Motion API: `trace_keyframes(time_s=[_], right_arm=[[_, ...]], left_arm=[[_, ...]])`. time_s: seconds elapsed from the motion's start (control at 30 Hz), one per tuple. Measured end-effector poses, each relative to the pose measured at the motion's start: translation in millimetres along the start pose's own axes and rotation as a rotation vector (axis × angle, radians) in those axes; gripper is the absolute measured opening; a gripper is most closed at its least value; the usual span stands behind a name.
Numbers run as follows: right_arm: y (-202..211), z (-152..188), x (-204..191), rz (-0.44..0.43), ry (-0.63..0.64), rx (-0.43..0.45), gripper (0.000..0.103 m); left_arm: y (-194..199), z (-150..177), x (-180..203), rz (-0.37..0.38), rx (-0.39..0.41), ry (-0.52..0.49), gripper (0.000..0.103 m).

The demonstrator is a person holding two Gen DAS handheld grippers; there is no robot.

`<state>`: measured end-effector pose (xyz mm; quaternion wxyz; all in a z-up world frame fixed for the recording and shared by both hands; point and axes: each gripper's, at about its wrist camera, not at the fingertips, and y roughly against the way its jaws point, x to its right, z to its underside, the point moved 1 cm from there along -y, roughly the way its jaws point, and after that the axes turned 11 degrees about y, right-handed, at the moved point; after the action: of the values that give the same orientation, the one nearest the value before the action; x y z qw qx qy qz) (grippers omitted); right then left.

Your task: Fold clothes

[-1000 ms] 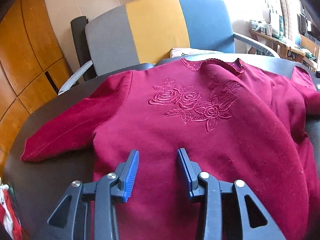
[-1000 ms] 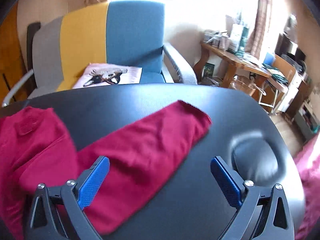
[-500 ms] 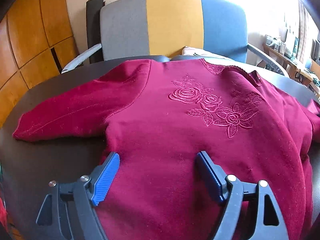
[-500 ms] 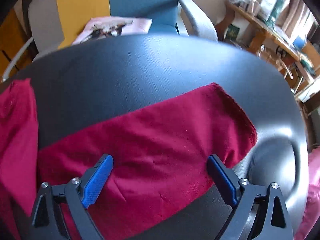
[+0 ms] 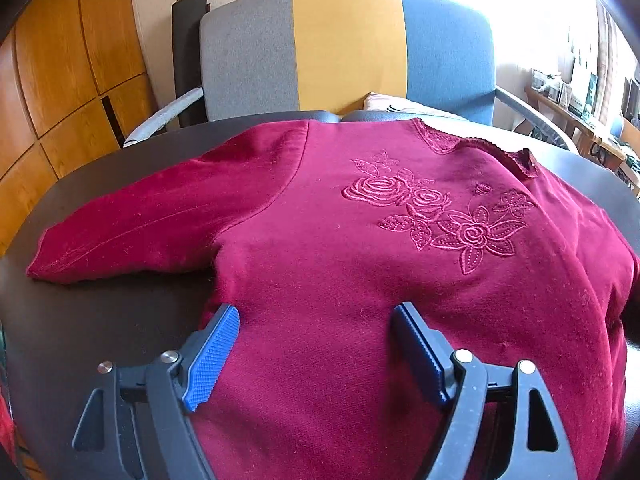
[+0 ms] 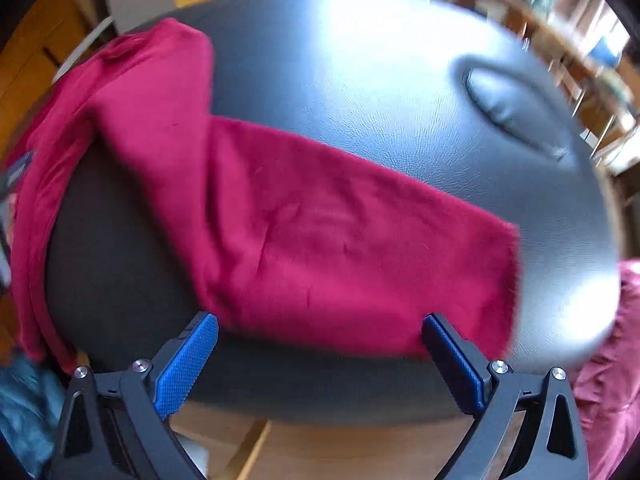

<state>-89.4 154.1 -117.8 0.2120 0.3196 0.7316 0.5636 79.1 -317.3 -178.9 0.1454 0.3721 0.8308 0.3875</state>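
A crimson sweater (image 5: 328, 248) with embroidered roses lies face up on a black padded table (image 5: 104, 312). Its one sleeve (image 5: 132, 224) stretches out flat to the left. My left gripper (image 5: 316, 316) is open and empty, hovering over the lower body of the sweater. In the right wrist view the other sleeve (image 6: 340, 248) lies flat across the table (image 6: 360, 80), cuff to the right. My right gripper (image 6: 320, 328) is open and empty, just above the near edge of that sleeve. The right wrist view is blurred.
A grey, yellow and blue armchair (image 5: 348, 48) stands behind the table. Wooden cabinets (image 5: 52, 80) are at the left. A pink garment (image 6: 616, 360) lies past the table's right edge. The table has an oval hollow (image 6: 516, 108) at its right end.
My left gripper has opened wide and shifted left over the sweater. My right gripper has pulled back and tilted down towards the sleeve's near edge, staying open.
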Motion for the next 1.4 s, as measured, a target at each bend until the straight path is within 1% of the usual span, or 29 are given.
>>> trace_keyframes(time_s=[0.13,0.17,0.2,0.23,0.3,0.4,0.47,0.5,0.53,0.6,0.63,0.7,0.77,0.8,0.83,0.87,0.9,0.97,1.07,1.17,1.23,1.3,1.37,1.4], right_arm=[[40.0,11.3,-34.3,0.062,0.043,0.192,0.103],[43.6,11.9,-42.5,0.104,0.069,0.231,0.103],[42.5,11.7,-47.3,0.134,0.076,0.251,0.103],[37.1,11.0,-49.3,0.149,0.076,0.260,0.103],[25.0,-2.0,-51.5,0.157,0.086,0.253,0.103],[-2.8,-13.4,-57.5,0.209,0.126,0.226,0.103],[-18.3,-11.6,-55.7,0.243,0.145,0.198,0.103],[-21.3,-10.3,-53.2,0.225,0.131,0.216,0.103],[-24.7,-9.8,-47.1,0.189,0.099,0.236,0.103],[-36.7,-12.9,-31.8,0.092,0.028,0.235,0.103],[-34.3,-11.7,-25.0,0.079,0.034,0.240,0.103],[-34.8,-11.1,-31.4,0.095,0.066,0.224,0.102],[-29.8,-14.2,-39.2,0.091,0.091,0.236,0.087],[-27.4,-15.9,-43.0,0.090,0.104,0.241,0.064],[-25.8,-20.0,-44.7,0.089,0.116,0.237,0.038],[-24.2,-24.0,-46.3,0.088,0.128,0.233,0.024],[-22.5,-28.1,-47.9,0.087,0.139,0.228,0.015],[-16.9,-35.8,-49.4,0.082,0.145,0.226,0.014],[19.7,-52.0,-42.2,0.050,0.101,0.306,0.013],[61.5,-71.1,-19.2,-0.037,0.019,0.410,0.013],[73.6,-84.2,0.4,-0.054,-0.037,0.430,0.013],[73.4,-104.2,25.7,-0.035,-0.097,0.412,0.013],[60.7,-125.2,49.6,0.075,-0.163,0.353,0.015],[54.2,-133.9,60.2,0.147,-0.182,0.323,0.019]], left_arm=[[0.5,0.8,0.1,-0.004,0.001,-0.006,0.082],[1.0,0.8,0.1,-0.005,0.001,-0.006,0.082],[1.5,1.0,0.1,-0.005,0.001,-0.006,0.082],[2.3,1.7,-0.1,-0.006,0.001,-0.007,0.082],[4.0,3.1,-1.1,-0.008,0.002,-0.006,0.082],[6.1,4.8,-2.2,-0.011,0.002,-0.004,0.082],[6.4,4.2,-1.1,-0.011,0.000,-0.002,0.082],[6.4,4.1,-0.5,-0.011,0.000,-0.001,0.082],[6.3,4.3,-0.3,-0.011,0.000,0.001,0.082],[6.0,4.4,-0.5,-0.007,-0.002,0.006,0.083],[6.0,4.3,-0.3,-0.006,-0.002,0.008,0.083],[5.9,4.6,-0.3,-0.005,-0.002,0.011,0.083],[5.8,4.7,-0.2,-0.004,-0.002,0.013,0.083],[5.8,4.6,-0.3,-0.003,-0.003,0.014,0.083],[5.6,4.8,-0.7,-0.002,-0.003,0.014,0.083],[5.5,4.9,-1.1,-0.001,-0.003,0.014,0.083],[5.5,4.8,-1.1,-0.001,-0.004,0.015,0.083],[5.6,4.7,-1.2,0.000,-0.004,0.016,0.083],[5.5,4.6,-1.0,0.004,-0.005,0.020,0.083],[5.3,4.4,-1.0,0.005,-0.005,0.021,0.083],[5.4,4.7,-0.6,0.005,-0.005,0.021,0.083],[5.5,4.6,-0.6,0.006,-0.005,0.021,0.083],[5.4,4.6,-0.5,0.004,-0.005,0.020,0.083],[5.3,4.5,-0.5,0.004,-0.005,0.019,0.083]])
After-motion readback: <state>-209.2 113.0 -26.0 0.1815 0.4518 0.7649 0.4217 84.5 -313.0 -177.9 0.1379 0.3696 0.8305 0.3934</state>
